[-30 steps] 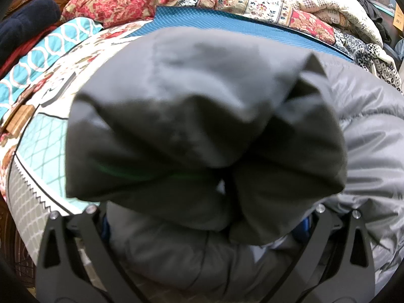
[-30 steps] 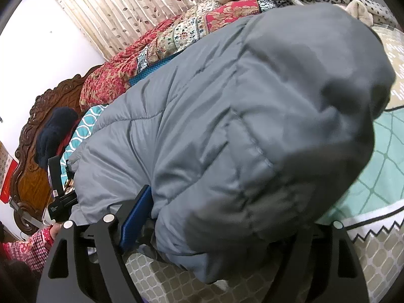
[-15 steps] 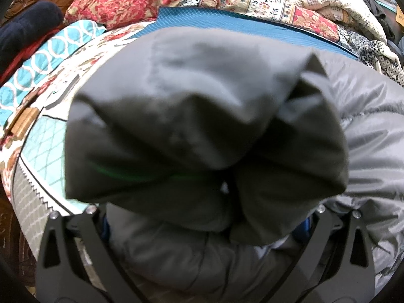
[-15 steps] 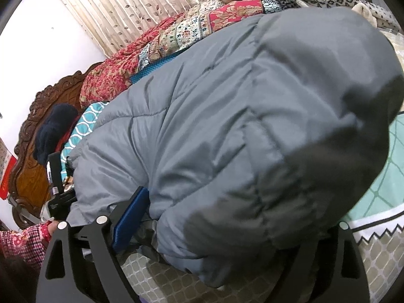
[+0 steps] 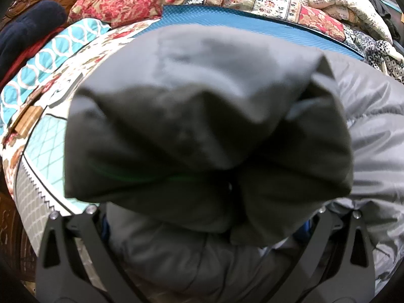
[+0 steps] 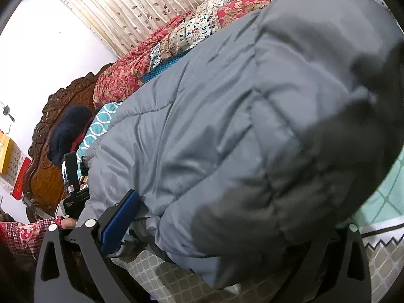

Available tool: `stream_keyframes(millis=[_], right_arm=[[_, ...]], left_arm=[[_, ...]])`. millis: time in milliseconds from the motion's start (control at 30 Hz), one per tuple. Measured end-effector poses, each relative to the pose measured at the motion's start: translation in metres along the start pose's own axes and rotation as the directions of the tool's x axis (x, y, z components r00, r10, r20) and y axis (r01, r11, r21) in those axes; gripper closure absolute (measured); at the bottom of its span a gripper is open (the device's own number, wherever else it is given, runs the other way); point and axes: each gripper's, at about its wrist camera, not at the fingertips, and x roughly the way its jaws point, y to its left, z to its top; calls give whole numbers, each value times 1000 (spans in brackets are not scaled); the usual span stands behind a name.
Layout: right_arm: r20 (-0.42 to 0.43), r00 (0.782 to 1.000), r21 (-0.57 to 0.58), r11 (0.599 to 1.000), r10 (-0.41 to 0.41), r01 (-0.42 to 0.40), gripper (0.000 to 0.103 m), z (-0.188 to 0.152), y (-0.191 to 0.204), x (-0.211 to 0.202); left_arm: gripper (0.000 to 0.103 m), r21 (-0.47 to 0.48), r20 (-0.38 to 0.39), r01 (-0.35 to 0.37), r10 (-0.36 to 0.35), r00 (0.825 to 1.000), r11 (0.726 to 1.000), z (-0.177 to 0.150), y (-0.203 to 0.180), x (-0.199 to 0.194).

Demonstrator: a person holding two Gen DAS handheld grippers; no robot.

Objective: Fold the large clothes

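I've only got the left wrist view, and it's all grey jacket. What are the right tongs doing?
Observer: The right tongs have just been opening. The grey jacket bulges between them, and the one blue pad in view shows its face bare.
Operator: Where's my left tool along the jacket?
Observer: The left tool's housing sits at the jacket's other end, toward the carved headboard, with a red patterned sleeve beside it.

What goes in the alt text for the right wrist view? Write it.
A folded grey puffer jacket fills the frame, lying on a patterned bedspread between the wide-open right claw, whose jaws have just been opening. A carved wooden headboard stands behind.
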Motion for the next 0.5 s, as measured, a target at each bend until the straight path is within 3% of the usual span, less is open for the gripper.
stream_keyframes(millis=[500], right_arm=[[33,998,53,997,47,-48,23,-3,-13,-12]], left_arm=[[4,-15,5,38,-38,999,999,-2,7,0]])
